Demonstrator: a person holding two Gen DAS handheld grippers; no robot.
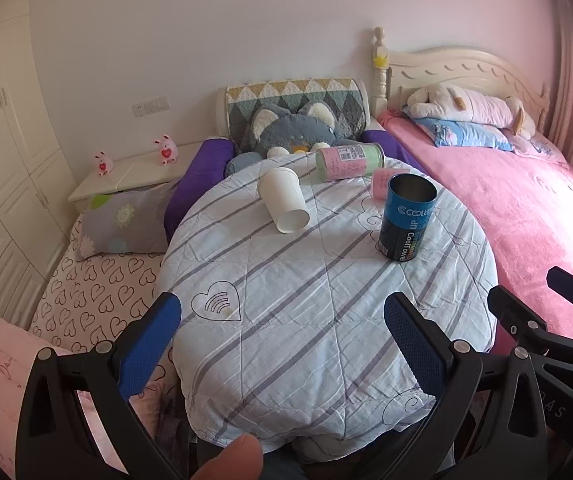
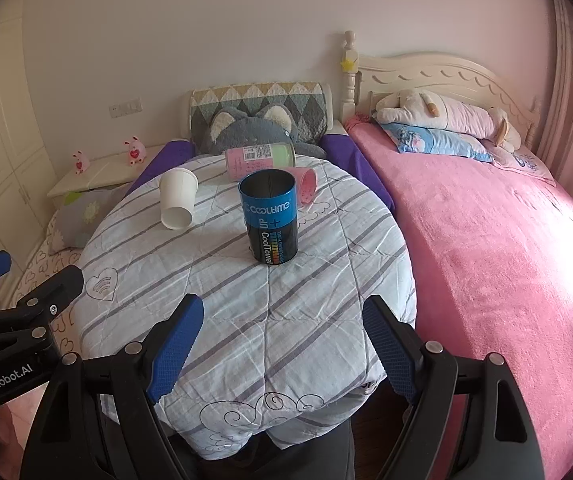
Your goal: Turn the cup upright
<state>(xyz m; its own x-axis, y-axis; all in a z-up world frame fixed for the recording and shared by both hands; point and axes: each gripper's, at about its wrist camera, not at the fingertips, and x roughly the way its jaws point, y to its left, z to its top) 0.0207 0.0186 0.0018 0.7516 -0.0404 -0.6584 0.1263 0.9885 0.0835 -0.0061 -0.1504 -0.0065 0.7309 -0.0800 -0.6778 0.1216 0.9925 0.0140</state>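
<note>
Two wide-open, empty claws, left claw [image 1: 282, 316] and right claw [image 2: 282, 320], face the toppled white cup [image 1: 283, 199] beside an upright blue tin [image 1: 406, 218].

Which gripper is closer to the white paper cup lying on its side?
Left, though narrowly. The left gripper sits almost straight in front of the white paper cup; the right gripper is offset to the cup's right, facing the blue can.
</note>
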